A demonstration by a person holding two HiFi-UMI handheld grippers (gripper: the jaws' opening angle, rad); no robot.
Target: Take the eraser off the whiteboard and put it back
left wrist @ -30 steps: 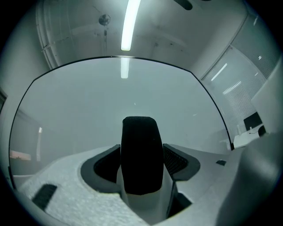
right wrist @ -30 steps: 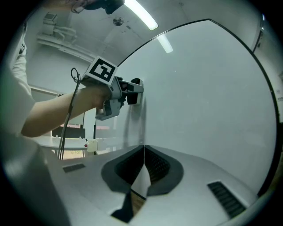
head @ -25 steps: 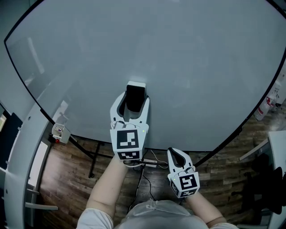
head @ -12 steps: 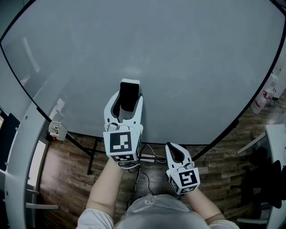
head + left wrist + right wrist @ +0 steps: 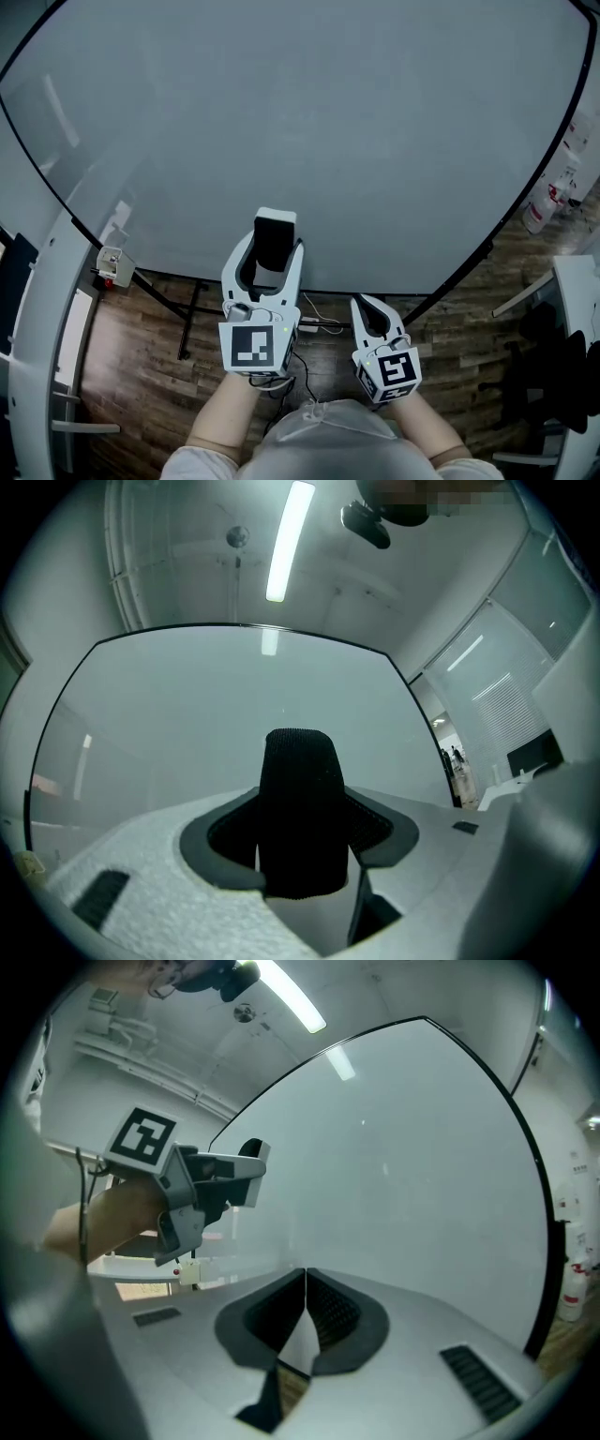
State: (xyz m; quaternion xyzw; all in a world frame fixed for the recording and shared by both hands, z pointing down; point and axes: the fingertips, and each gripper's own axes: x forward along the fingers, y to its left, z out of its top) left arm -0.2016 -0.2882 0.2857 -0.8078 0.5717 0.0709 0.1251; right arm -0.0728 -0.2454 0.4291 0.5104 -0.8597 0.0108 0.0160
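The eraser (image 5: 274,234), black felt on a white back, sits between the jaws of my left gripper (image 5: 274,251), which is shut on it. It is held just off the lower edge of the whiteboard (image 5: 328,122), apart from the surface. In the left gripper view the eraser (image 5: 300,808) stands upright between the pads, with the blank whiteboard (image 5: 234,705) behind it. My right gripper (image 5: 372,314) is lower and to the right, shut with nothing in it. Its own view shows the right gripper (image 5: 305,1288) closed, and the left gripper (image 5: 211,1180) at upper left.
The whiteboard's stand legs and a cable (image 5: 314,323) run over the wooden floor below the board. A small white box (image 5: 106,265) hangs at the board's lower left. Spray bottles (image 5: 539,211) stand at the right, near a table edge (image 5: 562,281). A white curved frame (image 5: 37,319) runs down the left.
My left gripper has drawn back toward me with the eraser, which was against the board and is now clear of its lower edge. The right gripper has barely shifted.
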